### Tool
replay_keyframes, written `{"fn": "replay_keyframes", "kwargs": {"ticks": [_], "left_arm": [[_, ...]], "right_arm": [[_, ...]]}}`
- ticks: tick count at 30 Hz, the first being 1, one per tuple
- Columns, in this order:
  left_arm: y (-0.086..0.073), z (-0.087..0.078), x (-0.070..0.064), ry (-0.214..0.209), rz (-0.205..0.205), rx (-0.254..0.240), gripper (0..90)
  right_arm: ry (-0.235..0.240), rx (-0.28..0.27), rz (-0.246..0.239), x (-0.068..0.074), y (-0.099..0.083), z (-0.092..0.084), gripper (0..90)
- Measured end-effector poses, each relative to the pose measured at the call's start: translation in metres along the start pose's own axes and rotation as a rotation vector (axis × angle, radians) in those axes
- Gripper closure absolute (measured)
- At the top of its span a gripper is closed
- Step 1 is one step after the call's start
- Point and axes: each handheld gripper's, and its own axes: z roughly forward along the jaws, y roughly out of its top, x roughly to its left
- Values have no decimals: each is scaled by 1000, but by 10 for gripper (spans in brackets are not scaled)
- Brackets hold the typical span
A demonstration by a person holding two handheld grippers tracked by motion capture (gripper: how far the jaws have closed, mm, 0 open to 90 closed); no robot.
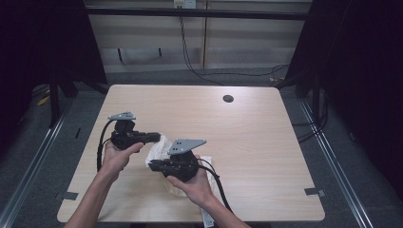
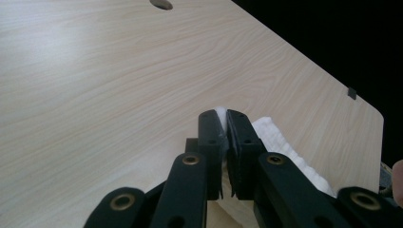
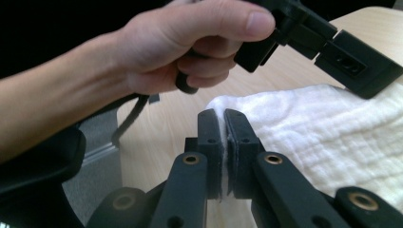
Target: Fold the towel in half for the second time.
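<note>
White waffle-textured cloth (image 3: 332, 133) lies crumpled, its edges pinched by left gripper (image 2: 223, 116) and right gripper (image 3: 222, 116).

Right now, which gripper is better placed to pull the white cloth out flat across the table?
Probably left: both grippers are shut on the white cloth, but the left gripper faces open table, while the right gripper faces the left hand.

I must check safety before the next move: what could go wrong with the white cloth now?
Both the left gripper and right gripper pinch only the edge of the white cloth, so a pull apart might slip it free. The rest lies bunched on the table and could drag.
</note>
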Motion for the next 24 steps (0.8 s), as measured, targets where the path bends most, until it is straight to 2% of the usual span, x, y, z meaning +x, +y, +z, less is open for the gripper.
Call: {"fn": "replay_keyframes", "kwargs": {"ticks": [4, 6, 11, 13, 15, 19, 24], "left_arm": [[3, 4, -2, -10, 5, 0, 855], [0, 5, -1, 0, 9, 8, 856], [-5, 2, 4, 6, -17, -5, 856], [-5, 0, 6, -12, -29, -18, 856], [-3, -1, 5, -9, -22, -20, 856], [1, 5, 2, -3, -15, -11, 855], [3, 17, -3, -18, -16, -1, 855]], "right_arm": [[-12, 1, 12, -2, -3, -6, 853], [-15, 7, 12, -2, -4, -8, 852], [-18, 13, 9, -4, -4, -6, 853], [-10, 13, 13, -3, -4, -4, 854], [-9, 4, 15, -4, -4, -3, 854], [-19, -5, 20, -5, -4, -6, 854], [-47, -19, 27, -8, -9, -19, 854]]}}
